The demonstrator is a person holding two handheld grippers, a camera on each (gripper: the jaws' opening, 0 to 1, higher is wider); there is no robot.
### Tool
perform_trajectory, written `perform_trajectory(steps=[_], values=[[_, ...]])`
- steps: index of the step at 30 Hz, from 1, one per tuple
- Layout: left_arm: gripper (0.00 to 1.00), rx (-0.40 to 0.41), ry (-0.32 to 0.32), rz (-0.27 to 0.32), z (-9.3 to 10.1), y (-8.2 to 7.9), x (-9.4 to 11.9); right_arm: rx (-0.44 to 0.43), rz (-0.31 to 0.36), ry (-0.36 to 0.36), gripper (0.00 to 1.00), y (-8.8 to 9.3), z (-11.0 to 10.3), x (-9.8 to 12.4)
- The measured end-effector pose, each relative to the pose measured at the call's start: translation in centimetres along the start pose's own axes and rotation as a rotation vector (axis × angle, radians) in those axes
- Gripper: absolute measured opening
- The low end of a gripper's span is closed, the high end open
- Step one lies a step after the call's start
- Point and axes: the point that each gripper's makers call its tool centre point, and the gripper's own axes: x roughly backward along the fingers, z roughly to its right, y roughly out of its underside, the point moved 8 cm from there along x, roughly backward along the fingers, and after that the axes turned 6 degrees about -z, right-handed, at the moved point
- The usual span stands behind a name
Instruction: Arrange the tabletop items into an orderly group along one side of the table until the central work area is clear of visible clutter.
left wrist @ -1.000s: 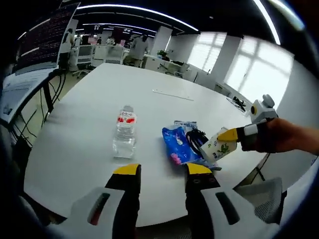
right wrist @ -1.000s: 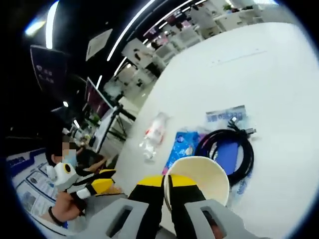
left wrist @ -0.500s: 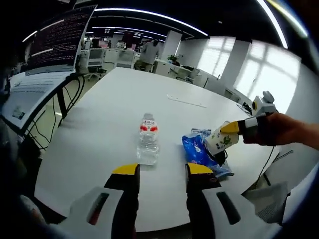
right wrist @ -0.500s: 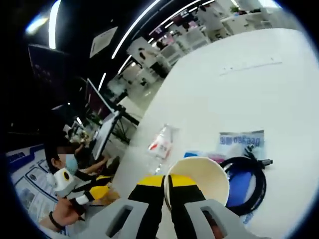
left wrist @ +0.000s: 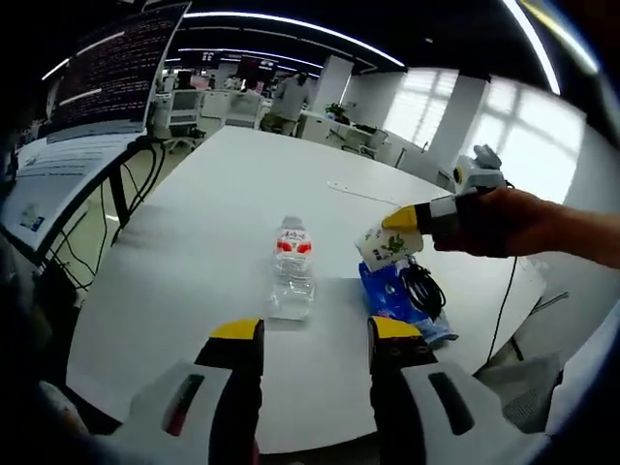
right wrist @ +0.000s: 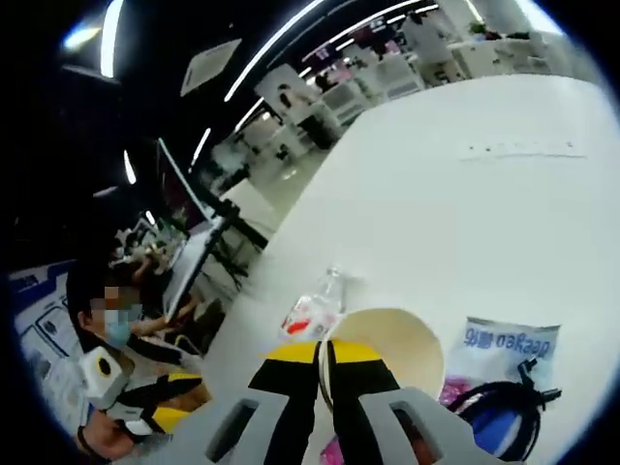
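Your right gripper (left wrist: pixel 399 219) pinches the rim of the paper cup (left wrist: pixel 386 248), jaws closed on its wall. A second ago it held the cup low, over the blue packet's near end; now the cup hangs clear of the table (left wrist: pixel 194 232), above the packet's far end and closer to the bottle. In the right gripper view the cup's open mouth (right wrist: pixel 383 349) sits just past the jaws.

Your left gripper (left wrist: pixel 315 334) holds nothing, jaws apart; it hovers at the table's near edge as before.

The water bottle (left wrist: pixel 291 276) stands upright near mid-table. The blue packet (left wrist: pixel 387 295) lies beside it toward the right edge, with the black cable (left wrist: pixel 423 289) coiled on top.
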Motion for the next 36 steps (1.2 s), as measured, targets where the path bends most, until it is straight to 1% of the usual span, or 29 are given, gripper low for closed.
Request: perform_trajectory(steps=[2, 3, 5, 10, 13, 15, 17, 20, 23, 25, 27, 29, 30, 31, 32, 34, 36], values=[[0.46, -0.01, -0.003, -0.015, -0.1, 0.0, -0.1, -0.013, 0.01, 0.002, 0.0, -0.2, -0.2, -0.5], [0.48, -0.011, -0.003, -0.017, -0.2, 0.0, -0.1, -0.04, 0.023, -0.006, 0.0, -0.3, -0.3, -0.7], [0.49, -0.015, 0.003, -0.022, -0.3, 0.0, -0.1, -0.044, 0.036, 0.003, 0.0, -0.6, -0.3, -1.1], [0.5, -0.014, 0.014, -0.025, -0.8, 0.0, -0.2, -0.012, 0.032, 0.035, 0.0, -1.4, 0.2, -2.7], [0.5, -0.012, 0.02, -0.025, -0.8, 0.1, -0.1, 0.008, 0.026, 0.058, 0.0, -1.7, 0.7, -3.3], [0.5, -0.014, 0.021, -0.027, -0.8, 0.1, -0.2, 0.039, 0.014, 0.068, 0.0, -1.8, 0.8, -3.6], [0.5, -0.031, 0.018, -0.032, -0.9, 0.1, -0.2, 0.069, -0.012, 0.084, 0.0, -2.0, 1.1, -4.1], [0.5, -0.032, 0.021, -0.033, -1.0, 0.2, -0.1, 0.16, -0.048, 0.124, 0.0, -2.3, 1.3, -4.7], [0.5, -0.035, 0.029, -0.043, -1.1, 0.5, -0.2, 0.27, -0.102, 0.166, 0.0, -2.7, 1.3, -5.8], [0.5, -0.035, 0.031, -0.047, -1.1, 0.7, -0.2, 0.343, -0.132, 0.189, 0.0, -2.6, 0.8, -6.2], [0.5, -0.032, 0.03, -0.047, -1.2, 0.7, -0.2, 0.392, -0.14, 0.189, 0.0, -2.5, 0.2, -6.3], [0.5, -0.027, 0.03, -0.043, -1.2, 0.7, 0.0, 0.402, -0.147, 0.186, 0.0, -2.3, -0.3, -6.7], [0.5, -0.024, 0.031, -0.042, -1.1, 0.7, 0.0, 0.414, -0.153, 0.189, 0.0, -2.4, -0.1, -6.9], [0.5, -0.023, 0.031, -0.041, -1.1, 0.7, 0.0, 0.451, -0.17, 0.205, 0.0, -2.4, 0.0, -7.1], [0.5, -0.024, 0.032, -0.041, -1.1, 0.7, 0.1, 0.461, -0.174, 0.211, 0.01, -2.4, -0.1, -7.1], [0.5, -0.029, 0.033, -0.036, -1.0, 0.6, 0.2, 0.485, -0.189, 0.232, 0.04, -2.3, -0.3, -7.3], [0.5, -0.031, 0.033, -0.037, -1.1, 0.7, 0.1, 0.498, -0.195, 0.231, 0.1, -2.1, -0.8, -7.2]])
